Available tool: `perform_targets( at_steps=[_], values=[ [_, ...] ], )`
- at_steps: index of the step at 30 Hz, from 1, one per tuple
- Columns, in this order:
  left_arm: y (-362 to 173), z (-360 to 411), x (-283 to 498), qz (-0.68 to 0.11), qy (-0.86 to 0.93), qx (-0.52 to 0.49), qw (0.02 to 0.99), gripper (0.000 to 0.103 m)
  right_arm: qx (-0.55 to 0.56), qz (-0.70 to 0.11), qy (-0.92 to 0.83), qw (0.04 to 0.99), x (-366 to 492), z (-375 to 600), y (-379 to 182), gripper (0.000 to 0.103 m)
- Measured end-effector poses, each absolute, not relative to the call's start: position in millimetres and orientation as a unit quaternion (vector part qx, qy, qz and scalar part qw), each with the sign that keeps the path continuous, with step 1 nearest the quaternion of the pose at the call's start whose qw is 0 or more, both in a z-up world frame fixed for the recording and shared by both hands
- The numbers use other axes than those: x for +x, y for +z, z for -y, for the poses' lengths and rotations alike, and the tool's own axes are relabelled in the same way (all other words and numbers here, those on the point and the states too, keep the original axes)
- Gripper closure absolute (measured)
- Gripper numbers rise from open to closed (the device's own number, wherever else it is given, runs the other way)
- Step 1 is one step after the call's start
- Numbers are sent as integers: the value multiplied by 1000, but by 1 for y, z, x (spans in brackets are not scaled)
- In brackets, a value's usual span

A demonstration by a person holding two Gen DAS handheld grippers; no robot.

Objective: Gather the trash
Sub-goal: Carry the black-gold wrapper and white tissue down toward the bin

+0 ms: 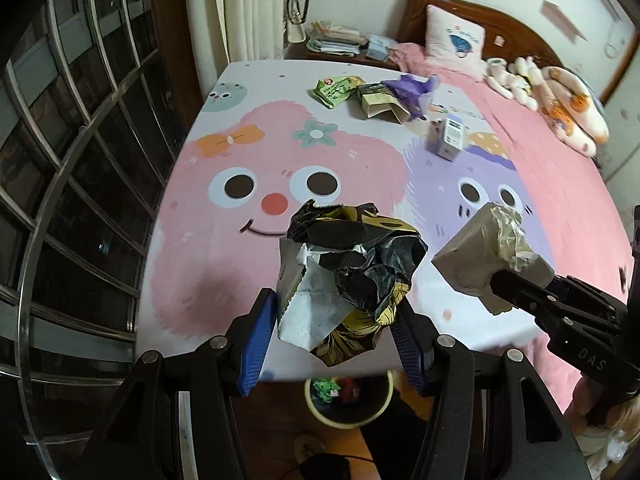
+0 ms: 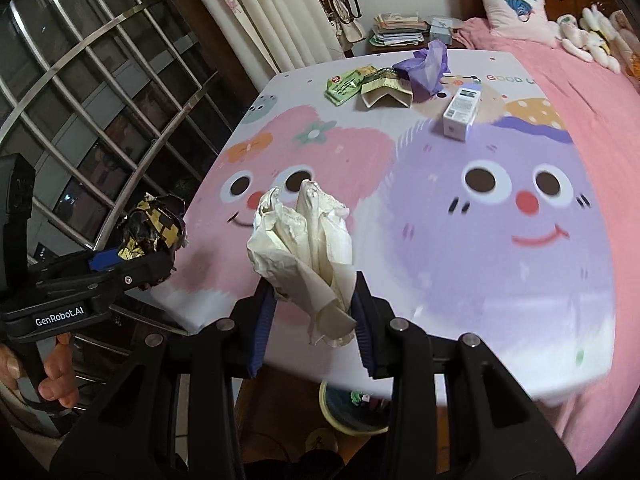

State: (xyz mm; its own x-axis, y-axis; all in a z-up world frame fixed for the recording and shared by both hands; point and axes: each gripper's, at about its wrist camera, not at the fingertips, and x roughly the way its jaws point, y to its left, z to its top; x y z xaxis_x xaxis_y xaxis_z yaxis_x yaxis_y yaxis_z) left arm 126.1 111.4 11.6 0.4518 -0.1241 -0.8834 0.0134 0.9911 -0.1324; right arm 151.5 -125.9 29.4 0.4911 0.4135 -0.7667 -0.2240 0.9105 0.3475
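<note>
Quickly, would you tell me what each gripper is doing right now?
Left gripper: closed on a crumpled black-and-gold wrapper.
Right gripper: closed on a crumpled white tissue.

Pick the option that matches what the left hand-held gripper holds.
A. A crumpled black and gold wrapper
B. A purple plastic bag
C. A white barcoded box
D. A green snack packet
A: the left hand-held gripper has its blue pads pressed on the crumpled black and gold wrapper, while the box, purple bag and green packet lie far off on the bed sheet.
</note>
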Motion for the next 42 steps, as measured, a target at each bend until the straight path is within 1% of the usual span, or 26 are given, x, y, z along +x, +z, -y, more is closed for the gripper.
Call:
perform_targets(
  at_steps=[5,9,14,22,30,36,42],
  values=[
    [8,-129,78,-520,-67,-47,850,47,106,-459,167,866,94,107,36,70],
    [0,-138,48,-526,-82,-41,846,47,113,-467,158,863,57,93,29,70],
    [-16,-141,21,-541,-96,-40,834,47,109,-492,155,850,22,76,10,70],
    [-50,-129,-2,-571,-113,-28,813,47,118,-529,141,829,-4,72,-29,70],
    [-102,-100,-11,-597,-126,9,792,47,148,-565,120,803,-14,80,-90,70],
    [-160,-74,-17,-619,-147,31,771,47,173,-591,84,783,-15,93,-153,70],
    [-231,-54,-6,-644,-150,35,750,46,181,-614,51,766,-13,108,-221,69]
  ],
)
